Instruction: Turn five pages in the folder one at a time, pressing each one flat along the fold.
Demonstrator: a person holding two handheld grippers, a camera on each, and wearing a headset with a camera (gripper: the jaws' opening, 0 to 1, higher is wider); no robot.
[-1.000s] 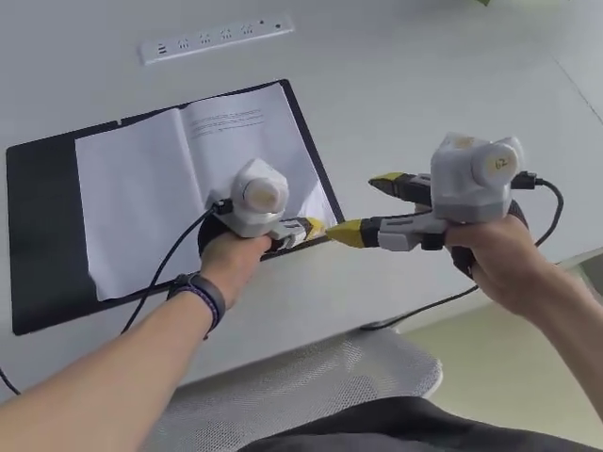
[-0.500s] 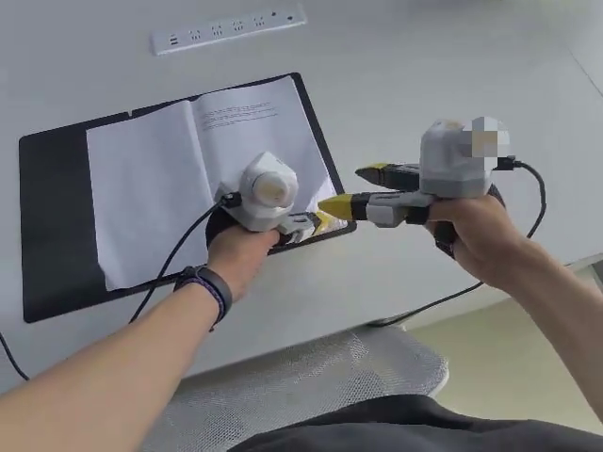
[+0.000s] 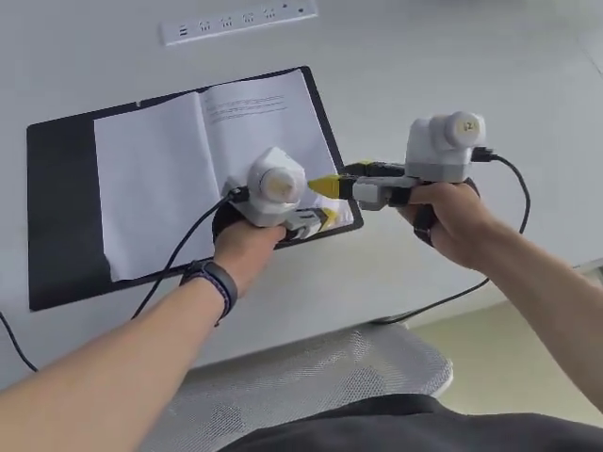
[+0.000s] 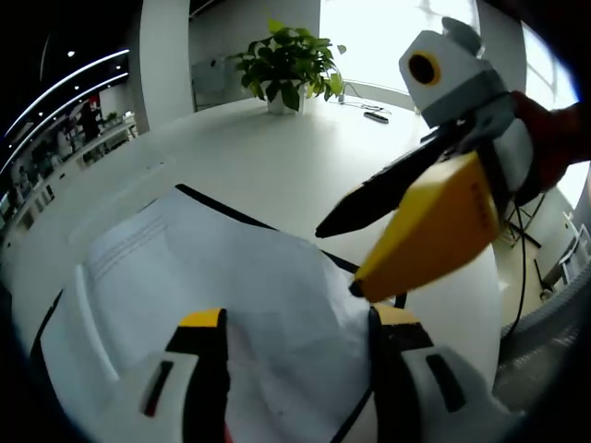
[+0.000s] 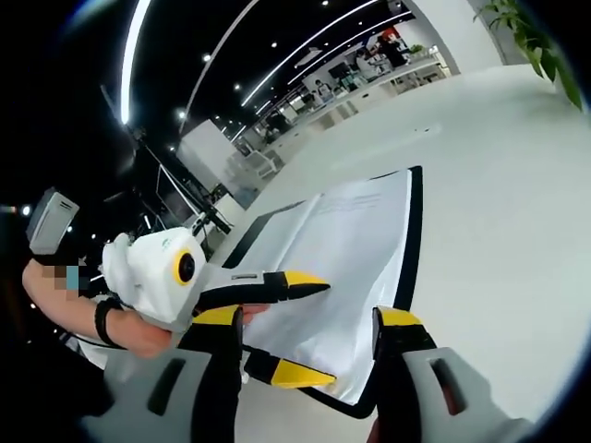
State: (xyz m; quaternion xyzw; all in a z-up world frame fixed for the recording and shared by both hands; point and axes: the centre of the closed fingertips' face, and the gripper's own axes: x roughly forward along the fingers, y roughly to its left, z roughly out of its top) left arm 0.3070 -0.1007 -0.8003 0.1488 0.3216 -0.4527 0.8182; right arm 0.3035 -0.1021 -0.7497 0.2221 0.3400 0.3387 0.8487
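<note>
The folder (image 3: 57, 217) lies open toward the tabletop's (image 3: 424, 56) front edge. The left gripper (image 3: 316, 222), jaws spread, straddles the right page's (image 3: 264, 132) near outer corner, likely to lift it; the right gripper (image 3: 343, 179), also agape, hovers alongside to help

Faint printed lines (image 3: 247, 105) atop the right-hand page (image 3: 278, 146) of the folder (image 3: 57, 217), too small to read

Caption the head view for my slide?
Left gripper and right gripper, jaws open, meet at the corner of the white page in the black folder.
</note>
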